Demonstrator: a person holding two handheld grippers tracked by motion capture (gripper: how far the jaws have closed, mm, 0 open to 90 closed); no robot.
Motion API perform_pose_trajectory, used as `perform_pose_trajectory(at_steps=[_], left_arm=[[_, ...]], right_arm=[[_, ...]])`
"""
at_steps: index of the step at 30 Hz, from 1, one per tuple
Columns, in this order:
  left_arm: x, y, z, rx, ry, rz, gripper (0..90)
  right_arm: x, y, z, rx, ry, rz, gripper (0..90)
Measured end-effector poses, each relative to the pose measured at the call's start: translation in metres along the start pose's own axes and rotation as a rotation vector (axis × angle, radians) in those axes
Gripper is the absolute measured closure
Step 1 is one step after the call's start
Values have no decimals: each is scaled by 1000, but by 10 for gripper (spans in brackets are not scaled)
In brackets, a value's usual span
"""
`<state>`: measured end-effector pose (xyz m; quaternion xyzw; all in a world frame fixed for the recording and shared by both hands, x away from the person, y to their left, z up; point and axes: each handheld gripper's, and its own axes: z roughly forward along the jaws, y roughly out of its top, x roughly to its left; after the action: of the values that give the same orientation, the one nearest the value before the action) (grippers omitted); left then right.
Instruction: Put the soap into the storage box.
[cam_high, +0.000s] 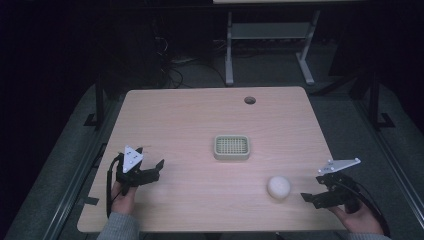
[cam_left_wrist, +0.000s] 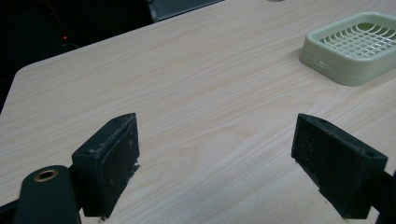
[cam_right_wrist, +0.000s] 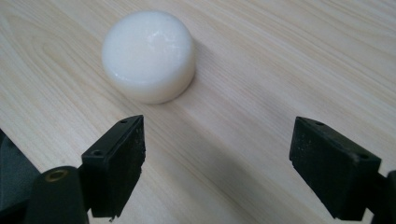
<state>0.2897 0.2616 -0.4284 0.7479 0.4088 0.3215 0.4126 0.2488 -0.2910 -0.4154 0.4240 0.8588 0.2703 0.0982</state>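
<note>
Right gripper view showed the right gripper (cam_right_wrist: 217, 168), jaws apart, aimed at the white soap (cam_right_wrist: 148, 55), presumably bound for the green dish (cam_high: 232, 147); left gripper (cam_high: 148, 170) waited, jaws apart.

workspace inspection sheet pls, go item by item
surface: light wood table, flat, with a round cable hole near the far edge.
job's things: white round soap bar lies on the table near the right front; pale green slatted soap dish sits mid-table, nothing in it.
clutter: nothing seen.
grippers: left hand-held gripper open, holding nothing, over the left front; right hand-held gripper open, close to the soap bar but apart from it.
cables: a black cable loops from the left hand-held gripper; more lie on the floor behind the table.
surroundings: dark room, grey floor, a white desk frame behind.
</note>
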Motion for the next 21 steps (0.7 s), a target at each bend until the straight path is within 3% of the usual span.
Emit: perform_pose_trajectory(at_steps=[21], left_arm=[[0,0,0,-1,-2,-5,148]], right_arm=[[19,39,15,97,43,-97,164]])
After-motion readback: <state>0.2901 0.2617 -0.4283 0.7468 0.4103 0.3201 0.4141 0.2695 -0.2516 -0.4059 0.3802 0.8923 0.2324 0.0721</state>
